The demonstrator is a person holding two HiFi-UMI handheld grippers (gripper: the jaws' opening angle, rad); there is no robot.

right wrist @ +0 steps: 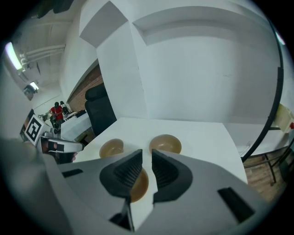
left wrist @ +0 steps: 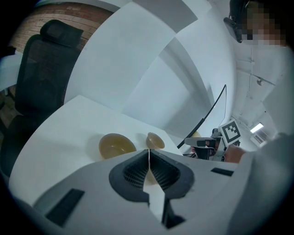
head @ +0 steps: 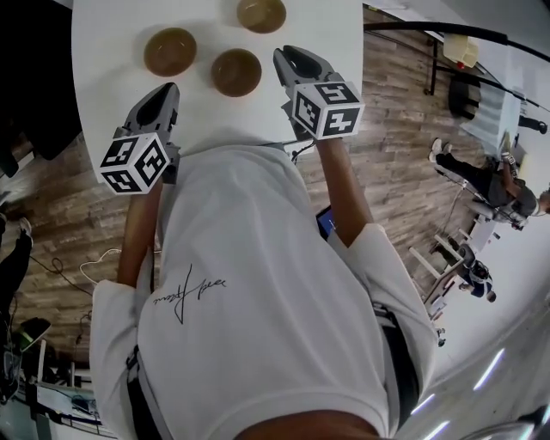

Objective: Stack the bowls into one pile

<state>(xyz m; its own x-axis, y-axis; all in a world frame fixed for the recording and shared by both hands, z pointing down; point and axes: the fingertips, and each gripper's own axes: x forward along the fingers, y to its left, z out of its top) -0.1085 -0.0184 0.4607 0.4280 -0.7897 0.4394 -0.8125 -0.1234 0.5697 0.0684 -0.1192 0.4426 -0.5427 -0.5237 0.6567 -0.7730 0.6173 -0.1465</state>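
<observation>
Three brown bowls stand apart on the white table [head: 103, 51]: a left bowl [head: 170, 51], a middle bowl [head: 236, 72] and a far bowl [head: 261, 14]. My left gripper [head: 163, 96] hovers near the table's front edge, just short of the left bowl, with its jaws shut on nothing [left wrist: 149, 156]. In its view the left bowl [left wrist: 117, 146] and the far bowl [left wrist: 155, 140] lie ahead. My right gripper [head: 292, 60] hangs just right of the middle bowl, open [right wrist: 147, 153], with a narrow gap and nothing between the pads. The middle bowl [right wrist: 138, 183] shows below its jaws, the other two bowls [right wrist: 111, 148] [right wrist: 165, 143] beyond.
A black office chair [left wrist: 46, 69] stands behind the table's far side. White partition walls [right wrist: 193, 69] rise behind the table. A wooden floor [head: 395, 129] lies to the right, where another person [head: 490, 176] sits among desks.
</observation>
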